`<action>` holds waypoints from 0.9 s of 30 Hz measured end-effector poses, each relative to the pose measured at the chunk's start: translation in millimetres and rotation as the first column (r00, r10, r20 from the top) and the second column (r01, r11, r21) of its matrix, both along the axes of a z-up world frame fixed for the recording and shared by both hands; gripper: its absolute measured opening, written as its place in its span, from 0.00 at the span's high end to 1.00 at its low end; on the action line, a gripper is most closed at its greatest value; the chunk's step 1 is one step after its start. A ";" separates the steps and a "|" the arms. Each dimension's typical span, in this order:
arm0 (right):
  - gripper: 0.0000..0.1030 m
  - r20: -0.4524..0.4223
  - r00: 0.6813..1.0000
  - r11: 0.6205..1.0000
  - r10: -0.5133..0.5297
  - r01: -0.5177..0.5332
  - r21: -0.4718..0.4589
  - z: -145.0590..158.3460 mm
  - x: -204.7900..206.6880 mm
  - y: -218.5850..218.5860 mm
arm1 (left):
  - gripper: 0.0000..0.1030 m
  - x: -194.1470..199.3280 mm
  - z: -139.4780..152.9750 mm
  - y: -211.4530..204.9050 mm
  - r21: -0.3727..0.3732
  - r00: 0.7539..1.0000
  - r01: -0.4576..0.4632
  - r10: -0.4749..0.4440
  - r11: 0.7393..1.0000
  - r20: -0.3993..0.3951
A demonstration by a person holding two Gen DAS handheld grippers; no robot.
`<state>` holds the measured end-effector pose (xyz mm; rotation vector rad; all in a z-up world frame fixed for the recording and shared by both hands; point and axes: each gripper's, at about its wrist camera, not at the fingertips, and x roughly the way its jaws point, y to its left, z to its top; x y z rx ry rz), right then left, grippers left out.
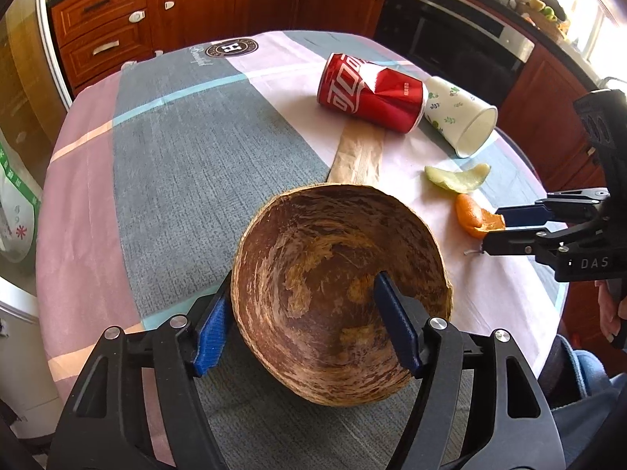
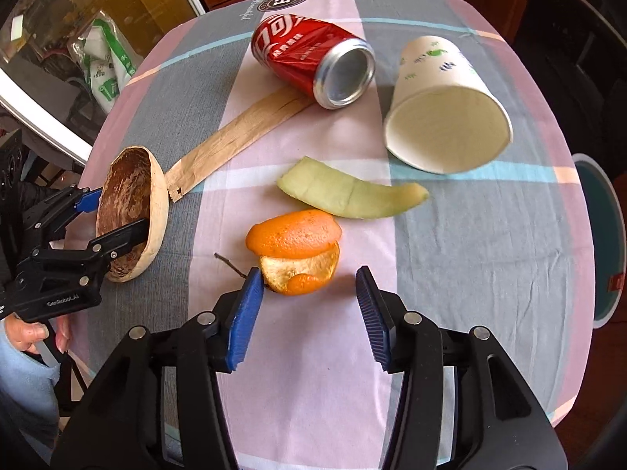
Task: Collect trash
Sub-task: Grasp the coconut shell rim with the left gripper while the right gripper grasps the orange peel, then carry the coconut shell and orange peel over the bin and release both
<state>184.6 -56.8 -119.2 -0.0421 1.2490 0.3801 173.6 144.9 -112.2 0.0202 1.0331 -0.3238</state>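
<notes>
A round table (image 1: 164, 149) carries a striped tablecloth (image 2: 470, 235) in bands of grey, pink and white with thin blue and peach lines; a dark circular emblem with an H (image 1: 232, 47) sits printed near its far edge. Beyond that edge stand reddish wooden cabinets (image 1: 196, 4) with pale handles, drawers (image 1: 102, 39) at the left end. To their right is a built-in oven (image 1: 454, 39) with a dark glass door and a steel rim. A white and green plastic bag (image 2: 106, 66) rests on the floor off the table's left side, beside a glass door (image 2: 78, 11). A teal-rimmed round seat (image 2: 599, 235) shows past the table's right edge.
</notes>
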 end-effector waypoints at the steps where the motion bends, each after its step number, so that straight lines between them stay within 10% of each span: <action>1: 0.54 -0.007 1.000 1.000 -0.012 0.012 0.011 -0.4 -0.2 -4.0 | 0.34 0.6 0.2 0.0 -0.009 1.000 -0.004 0.004 1.000 -0.001; 5: 0.49 -0.009 0.999 0.999 -0.033 0.034 0.038 -2.5 2.8 -4.6 | 0.82 -4.4 1.8 0.3 -0.083 1.000 0.002 -0.005 0.997 -0.028; 14: 0.45 0.103 0.995 1.000 0.016 -0.014 -0.015 -5.3 4.4 38.5 | 0.82 -24.7 -0.2 5.1 -0.131 0.997 -0.049 0.040 0.990 -0.069; 21: 0.69 0.129 0.989 0.994 0.077 -0.066 -0.084 -4.6 -10.7 35.4 | 0.58 -20.4 3.1 -8.8 -0.094 0.998 0.001 -0.006 0.996 -0.055; 27: 0.77 0.072 0.997 1.000 -0.005 0.004 0.016 3.9 -10.1 5.2 | 0.65 -17.8 2.2 -19.9 -0.059 0.999 -0.018 0.016 0.998 -0.027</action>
